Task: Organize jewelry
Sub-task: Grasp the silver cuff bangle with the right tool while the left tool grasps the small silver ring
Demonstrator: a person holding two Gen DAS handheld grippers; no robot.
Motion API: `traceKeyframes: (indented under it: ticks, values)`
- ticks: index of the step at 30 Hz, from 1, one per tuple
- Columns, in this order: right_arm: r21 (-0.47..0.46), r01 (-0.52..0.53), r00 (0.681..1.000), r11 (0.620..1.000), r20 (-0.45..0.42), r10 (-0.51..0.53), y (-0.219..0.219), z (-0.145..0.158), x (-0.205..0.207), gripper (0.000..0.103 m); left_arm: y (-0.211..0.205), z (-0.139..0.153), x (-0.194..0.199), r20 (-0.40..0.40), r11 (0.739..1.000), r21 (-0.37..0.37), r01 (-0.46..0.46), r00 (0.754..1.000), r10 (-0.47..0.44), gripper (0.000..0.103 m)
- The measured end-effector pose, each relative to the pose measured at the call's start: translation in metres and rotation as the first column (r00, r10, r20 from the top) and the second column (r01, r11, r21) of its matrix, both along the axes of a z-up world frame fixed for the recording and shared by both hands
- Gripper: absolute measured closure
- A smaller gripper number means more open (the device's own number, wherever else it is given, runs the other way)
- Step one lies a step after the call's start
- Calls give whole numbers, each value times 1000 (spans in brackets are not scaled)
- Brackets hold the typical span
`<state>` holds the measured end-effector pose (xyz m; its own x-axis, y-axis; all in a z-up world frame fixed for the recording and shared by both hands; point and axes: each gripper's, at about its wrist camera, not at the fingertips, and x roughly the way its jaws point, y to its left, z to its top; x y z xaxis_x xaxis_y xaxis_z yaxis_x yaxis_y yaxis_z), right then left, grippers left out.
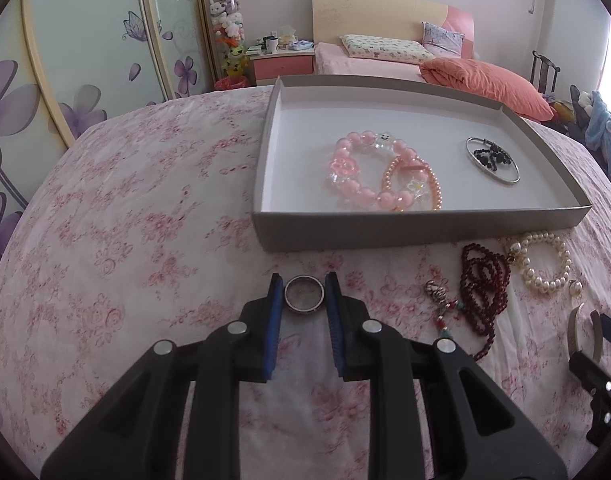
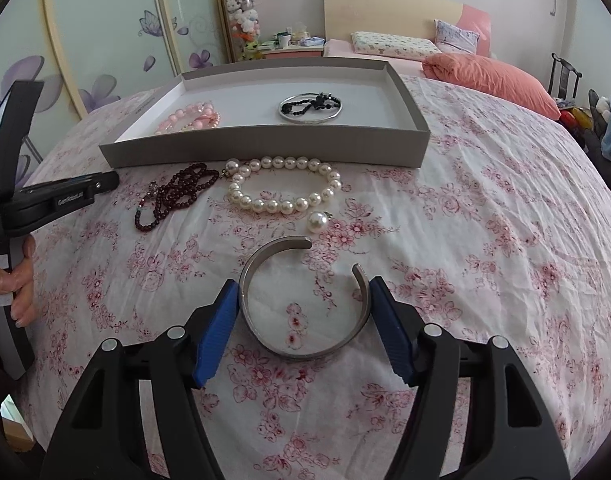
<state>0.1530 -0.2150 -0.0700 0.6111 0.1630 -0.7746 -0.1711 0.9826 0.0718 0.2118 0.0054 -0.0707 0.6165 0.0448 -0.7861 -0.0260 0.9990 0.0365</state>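
A grey box lid [image 1: 425, 226] serves as a tray on the floral cloth; it also shows in the right wrist view [image 2: 265, 146]. In it lie pink bead bracelets [image 1: 369, 172] and a silver bangle with black beads [image 1: 492, 160]. My left gripper [image 1: 304, 294] is shut on a silver ring [image 1: 304, 299], just in front of the tray. My right gripper [image 2: 305, 300] is shut on an open silver cuff bangle [image 2: 305, 350], low over the cloth. A pearl bracelet [image 2: 283, 204], a pearl earring [image 2: 317, 222] and a dark red bead strand [image 2: 173, 196] lie before the tray.
A small charm pendant [image 1: 439, 300] lies beside the red beads. Behind the table are a bed with an orange pillow [image 1: 485, 80], a nightstand [image 1: 283, 62] and flowered wardrobe doors [image 1: 85, 60]. A chair with clothes [image 1: 597, 120] stands far right.
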Motion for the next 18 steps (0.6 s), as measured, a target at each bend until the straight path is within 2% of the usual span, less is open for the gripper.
traceKeyframes:
  ticks: [8, 13, 18]
  values:
    - [8, 1, 999, 1000, 49, -2, -1, 8, -3, 37, 13, 8, -22, 37, 1000, -18, -20, 999, 21, 81]
    - [1, -6, 994, 1000, 105, 6, 1, 17, -5, 37, 18, 24, -38, 112, 999, -25, -38, 993, 40, 81]
    - [-7, -7, 987, 1000, 160, 8, 2, 26, -6, 37, 16, 42, -59, 215, 998, -5, -56, 975, 56, 81]
